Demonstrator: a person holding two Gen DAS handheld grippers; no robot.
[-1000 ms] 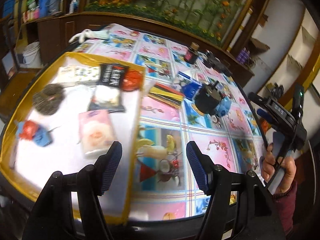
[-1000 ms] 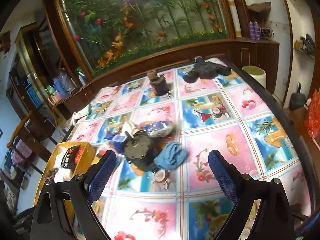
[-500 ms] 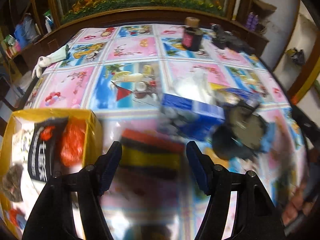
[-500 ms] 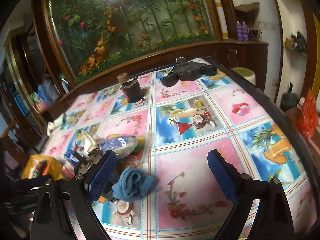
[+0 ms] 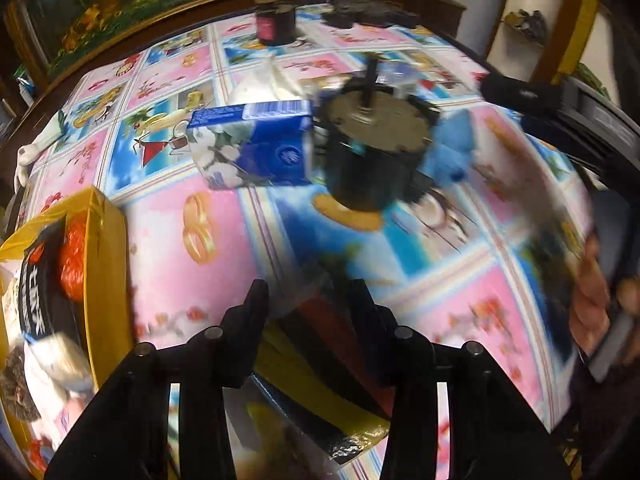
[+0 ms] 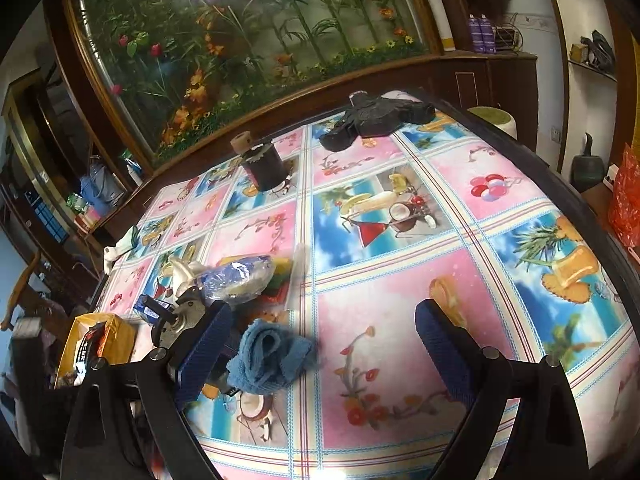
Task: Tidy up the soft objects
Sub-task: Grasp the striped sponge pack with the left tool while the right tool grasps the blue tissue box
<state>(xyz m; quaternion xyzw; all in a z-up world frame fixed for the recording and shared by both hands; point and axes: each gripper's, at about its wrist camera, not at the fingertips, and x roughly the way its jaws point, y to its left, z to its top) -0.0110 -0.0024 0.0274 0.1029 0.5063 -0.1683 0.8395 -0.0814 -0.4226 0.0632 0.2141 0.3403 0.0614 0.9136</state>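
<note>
From the left wrist, the left tongs (image 5: 307, 304) point steeply down at the table (image 5: 224, 256), their jaws closing around a flat packet of red, yellow and dark cloths in clear wrap (image 5: 320, 376); the packet lies between the fingers, though motion blur hides whether the pads press on it yet. At 9 o'clock from the tongs stands a yellow box (image 5: 110, 264) with a black packet (image 5: 44, 280), an orange ball (image 5: 74, 256) and white soft things inside. At about 11 to 12 o'clock lies a blue tissue pack (image 5: 256, 148), touching a dark round motor-like thing (image 5: 376, 152), and just beside that at 1 o'clock a blue cloth (image 5: 452, 148). Far off at 12 o'clock stands a dark jar (image 5: 276, 20). A person's hand (image 5: 596, 300) shows at 3 o'clock. From the right wrist, the right tongs (image 6: 320, 344) hang released, jaws wide apart, nothing between the pads. The rolled blue cloth (image 6: 272, 360) lies on the table just beside the tongs' 9 o'clock finger. At 10 o'clock from it sits a clear bag of blue and white stuff (image 6: 240, 276), and the yellow box (image 6: 116, 344) is at the 9 o'clock edge. The dark jar (image 6: 264, 168) stands at 11 o'clock, a black glove-like heap (image 6: 376, 120) at 12.
</note>
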